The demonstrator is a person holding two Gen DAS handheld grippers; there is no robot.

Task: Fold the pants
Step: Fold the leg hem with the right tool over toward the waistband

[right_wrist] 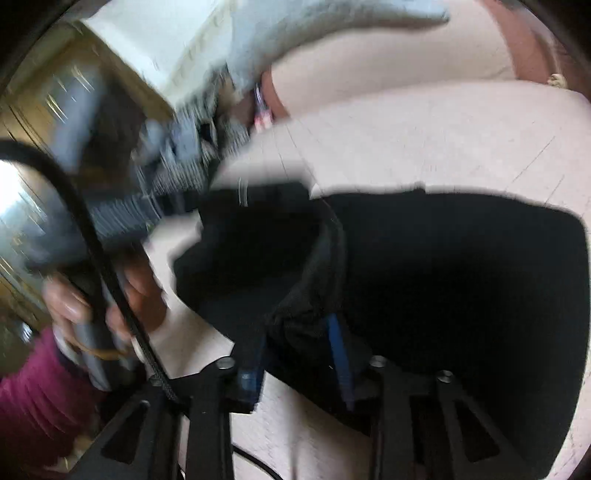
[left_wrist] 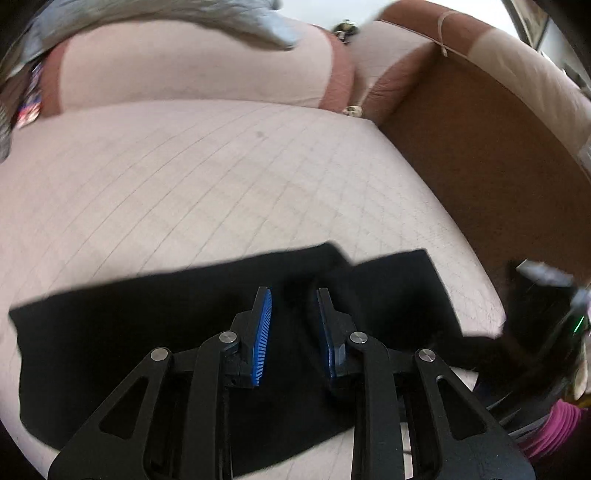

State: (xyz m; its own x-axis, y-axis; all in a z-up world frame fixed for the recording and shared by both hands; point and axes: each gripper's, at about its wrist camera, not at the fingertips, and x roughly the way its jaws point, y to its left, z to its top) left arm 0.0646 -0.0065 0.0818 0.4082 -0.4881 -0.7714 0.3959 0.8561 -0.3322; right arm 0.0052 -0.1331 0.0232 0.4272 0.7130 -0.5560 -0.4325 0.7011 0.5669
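Observation:
Black pants (left_wrist: 147, 332) lie folded on a quilted beige sofa seat (left_wrist: 221, 184). My left gripper (left_wrist: 293, 295) hovers just above the pants with its blue pads (left_wrist: 263, 332) apart and nothing between them. In the right wrist view the pants (right_wrist: 461, 277) fill the middle. My right gripper (right_wrist: 299, 325) has a bunched fold of the black cloth between its blue pads (right_wrist: 338, 343) and lifts it slightly. The view is blurred by motion. The left gripper's body and the hand holding it (right_wrist: 110, 295) show at the left.
Beige and brown back cushions (left_wrist: 184, 66) stand behind the seat, with a grey cloth (left_wrist: 166, 14) draped on top. A brown armrest (left_wrist: 498, 166) bounds the seat on the right. A pink sleeve (right_wrist: 37, 398) shows at lower left.

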